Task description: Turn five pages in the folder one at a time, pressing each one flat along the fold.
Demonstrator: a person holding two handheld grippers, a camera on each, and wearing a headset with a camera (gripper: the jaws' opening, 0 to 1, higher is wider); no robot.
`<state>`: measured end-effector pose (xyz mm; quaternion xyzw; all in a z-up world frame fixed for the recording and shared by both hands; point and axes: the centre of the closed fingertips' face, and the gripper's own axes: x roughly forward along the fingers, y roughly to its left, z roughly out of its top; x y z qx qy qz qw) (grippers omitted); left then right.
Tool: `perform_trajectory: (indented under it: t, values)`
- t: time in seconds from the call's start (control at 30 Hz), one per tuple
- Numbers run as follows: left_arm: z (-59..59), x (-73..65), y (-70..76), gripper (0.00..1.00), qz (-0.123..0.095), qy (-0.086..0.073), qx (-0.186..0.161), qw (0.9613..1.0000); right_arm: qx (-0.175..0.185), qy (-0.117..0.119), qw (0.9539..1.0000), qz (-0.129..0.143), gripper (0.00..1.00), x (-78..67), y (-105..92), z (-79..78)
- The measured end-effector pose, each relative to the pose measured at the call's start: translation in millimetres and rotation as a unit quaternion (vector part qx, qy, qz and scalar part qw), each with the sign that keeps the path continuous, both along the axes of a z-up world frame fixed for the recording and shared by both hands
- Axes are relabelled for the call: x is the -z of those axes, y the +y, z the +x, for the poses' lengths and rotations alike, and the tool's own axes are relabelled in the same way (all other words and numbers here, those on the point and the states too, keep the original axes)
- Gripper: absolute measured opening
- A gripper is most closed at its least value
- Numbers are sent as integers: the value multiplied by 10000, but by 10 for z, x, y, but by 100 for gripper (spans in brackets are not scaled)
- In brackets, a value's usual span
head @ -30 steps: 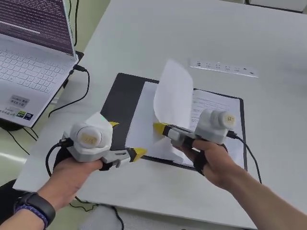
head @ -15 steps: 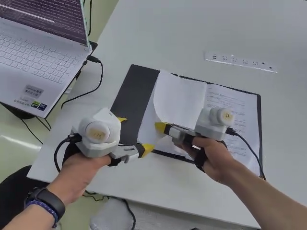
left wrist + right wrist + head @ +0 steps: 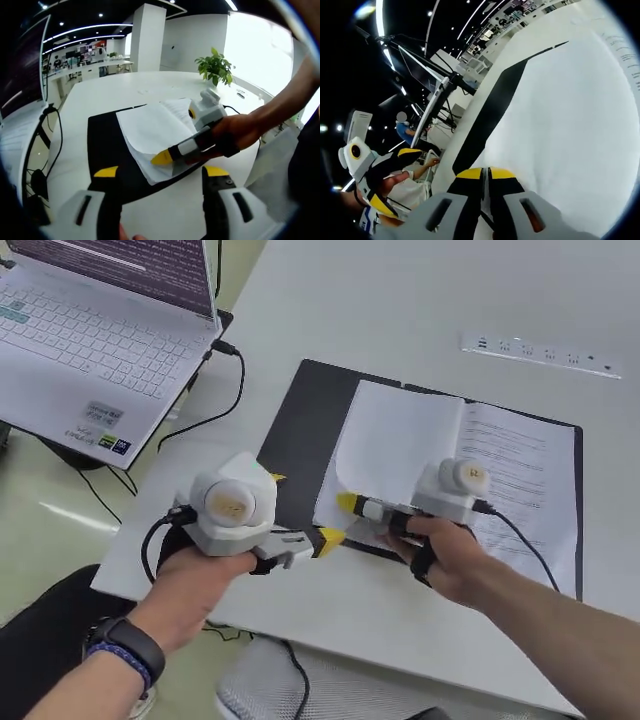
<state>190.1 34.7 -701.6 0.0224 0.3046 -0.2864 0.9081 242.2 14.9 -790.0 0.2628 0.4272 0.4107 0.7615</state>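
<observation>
Table (image 3: 380, 300): white, matte top. An open laptop (image 3: 90, 330) stands at its left edge, with the screen lit, a white keyboard and stickers on the palm rest. A black cable (image 3: 232, 390) is plugged into the laptop's right side and curves across the table corner toward the near edge. A white power strip (image 3: 545, 352) lies flat on the far side. Floor (image 3: 40, 530): pale green. In the left gripper view, a potted plant (image 3: 216, 67) stands beyond the far end of the table, with a white column (image 3: 147, 37) behind it.

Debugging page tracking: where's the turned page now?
In the head view the turned page lies over the left half of the folder, beside the printed page, its near edge pinched by the right gripper.
</observation>
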Motion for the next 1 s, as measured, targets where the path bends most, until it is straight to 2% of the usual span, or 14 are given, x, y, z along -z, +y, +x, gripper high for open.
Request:
perform_trajectory:
  t: [0.17, 0.4, 0.5, 0.67, 0.8, 1.0]
  values:
    - [-3, 22, 35, 65, 4, 27, -24, 10000, 53, -24, 9999, 123, 8, -47, 12, -10]
    - [8, 90, 10, 67, 41, 108, 26, 9999, -142, -69, 9992, 379, 26, -157, 75, -56]
    - [34, 121, -22, 66, 33, 142, 57, 9999, -120, 5, 9983, 571, 34, -205, 91, -68]
    - [80, 145, -47, 62, 104, 109, 96, 9998, -204, -52, 9967, 781, 43, -309, 90, -99]
    - [144, 175, -65, 57, 166, 114, 121, 9997, -68, -221, 9954, 925, 44, -452, -7, -8]
    - [259, 153, -98, 49, 232, 38, 127, 9996, 155, -528, 9942, 921, 41, -645, -247, 157]
